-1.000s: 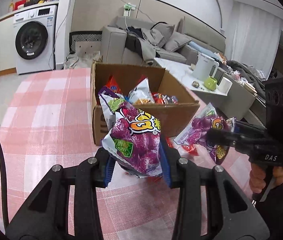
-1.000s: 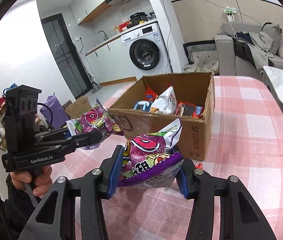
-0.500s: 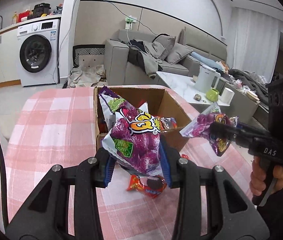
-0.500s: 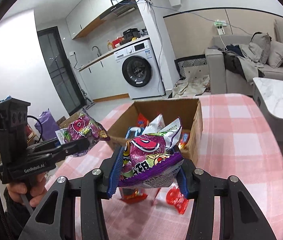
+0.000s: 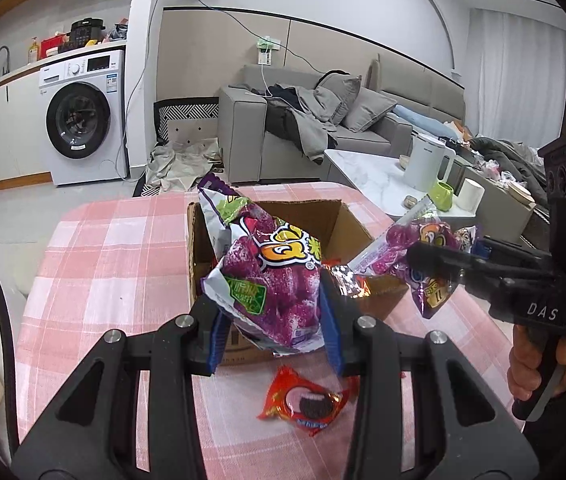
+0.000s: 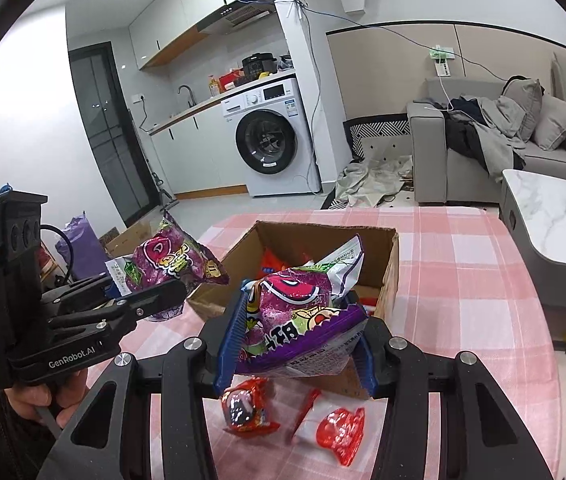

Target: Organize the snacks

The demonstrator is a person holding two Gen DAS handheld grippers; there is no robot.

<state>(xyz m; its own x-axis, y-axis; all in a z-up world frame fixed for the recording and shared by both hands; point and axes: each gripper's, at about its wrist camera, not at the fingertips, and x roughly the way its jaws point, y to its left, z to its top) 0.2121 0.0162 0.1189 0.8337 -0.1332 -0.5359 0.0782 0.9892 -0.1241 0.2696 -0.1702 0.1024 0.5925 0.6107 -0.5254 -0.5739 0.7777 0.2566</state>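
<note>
Both tongs, left (image 5: 271,320) and right (image 6: 295,344), clamp purple snack bags above the box rim (image 5: 303,205)

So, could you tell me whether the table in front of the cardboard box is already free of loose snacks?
No, an Oreo packet lies on the checked tablecloth just in front of the cardboard box.

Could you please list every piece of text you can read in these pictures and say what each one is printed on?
"DAS": on the body of the right claw.
"GenRobot.AI": on the body of the left claw.
"Q": large letter on the purple snack bag in the left claw.
"11": on the purple bag in the right claw.
Washing machine labels, other bag print: too small to read.
</note>
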